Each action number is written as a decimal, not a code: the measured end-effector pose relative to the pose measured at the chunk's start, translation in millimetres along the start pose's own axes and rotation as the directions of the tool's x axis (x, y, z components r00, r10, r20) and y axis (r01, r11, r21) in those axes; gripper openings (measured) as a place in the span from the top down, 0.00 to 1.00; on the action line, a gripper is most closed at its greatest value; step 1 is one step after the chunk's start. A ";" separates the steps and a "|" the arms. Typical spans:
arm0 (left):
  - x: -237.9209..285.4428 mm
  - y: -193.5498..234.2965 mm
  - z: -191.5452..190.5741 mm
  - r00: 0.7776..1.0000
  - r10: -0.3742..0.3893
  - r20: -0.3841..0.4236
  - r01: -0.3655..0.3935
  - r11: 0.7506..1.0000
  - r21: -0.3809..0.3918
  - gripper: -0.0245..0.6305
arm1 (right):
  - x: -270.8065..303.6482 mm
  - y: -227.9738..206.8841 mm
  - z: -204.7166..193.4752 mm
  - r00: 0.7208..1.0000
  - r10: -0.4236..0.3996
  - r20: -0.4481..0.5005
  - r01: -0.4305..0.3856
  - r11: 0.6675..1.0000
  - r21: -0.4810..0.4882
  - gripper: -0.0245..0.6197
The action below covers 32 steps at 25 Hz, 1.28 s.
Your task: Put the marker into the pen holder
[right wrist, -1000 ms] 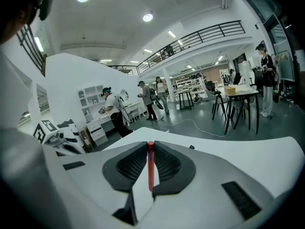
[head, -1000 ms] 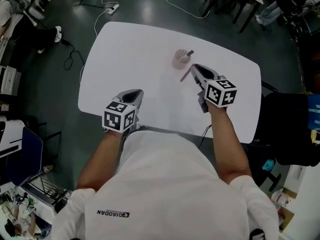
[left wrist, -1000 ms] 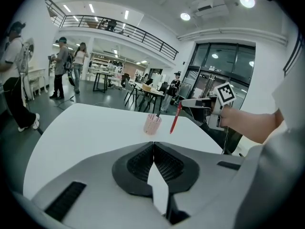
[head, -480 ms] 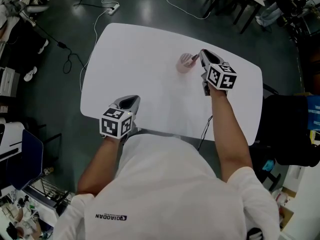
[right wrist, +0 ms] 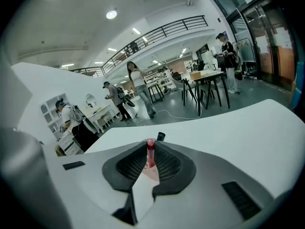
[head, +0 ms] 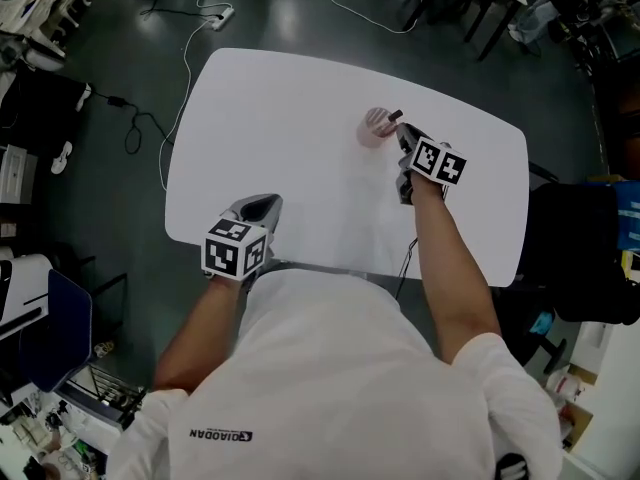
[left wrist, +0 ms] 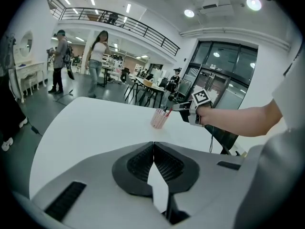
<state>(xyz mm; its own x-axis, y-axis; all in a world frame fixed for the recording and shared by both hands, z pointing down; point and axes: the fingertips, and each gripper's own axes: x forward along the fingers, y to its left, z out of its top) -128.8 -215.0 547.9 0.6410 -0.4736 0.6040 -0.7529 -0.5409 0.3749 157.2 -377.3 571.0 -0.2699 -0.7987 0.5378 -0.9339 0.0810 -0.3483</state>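
Observation:
The pink mesh pen holder (head: 375,128) stands on the white table (head: 280,118) toward its far right, with a dark pen (head: 394,117) sticking out of it. My right gripper (head: 404,140) is right beside the holder, shut on the red marker (right wrist: 150,154). The marker's far end points at the holder's mouth (right wrist: 149,173). From the left gripper view, the marker (left wrist: 168,112) slants from the right gripper (left wrist: 183,108) down to the holder's (left wrist: 158,119) rim. My left gripper (head: 258,210) rests at the table's near edge, jaws shut on nothing (left wrist: 153,149).
Cables and a power strip (head: 222,16) lie on the dark floor beyond the table. Dark chairs and tables (head: 470,8) stand at the far right. People walk in the hall behind (left wrist: 97,56).
My right gripper has carried the marker forward and slightly right, from in front of the holder up to its rim. The left gripper has hardly moved.

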 end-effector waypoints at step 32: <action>33.0 -104.8 14.3 0.990 -0.136 0.022 0.132 0.983 0.127 0.92 | -190.0 102.5 -81.0 0.930 0.368 0.001 -0.364 0.920 -0.145 0.93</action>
<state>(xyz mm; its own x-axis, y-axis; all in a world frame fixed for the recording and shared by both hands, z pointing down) -26.6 -183.9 518.4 0.7407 -0.4109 0.5316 -0.6363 -0.6829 0.3588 93.7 -168.9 495.3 -0.5944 -0.7134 0.3711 -0.7949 0.4516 -0.4051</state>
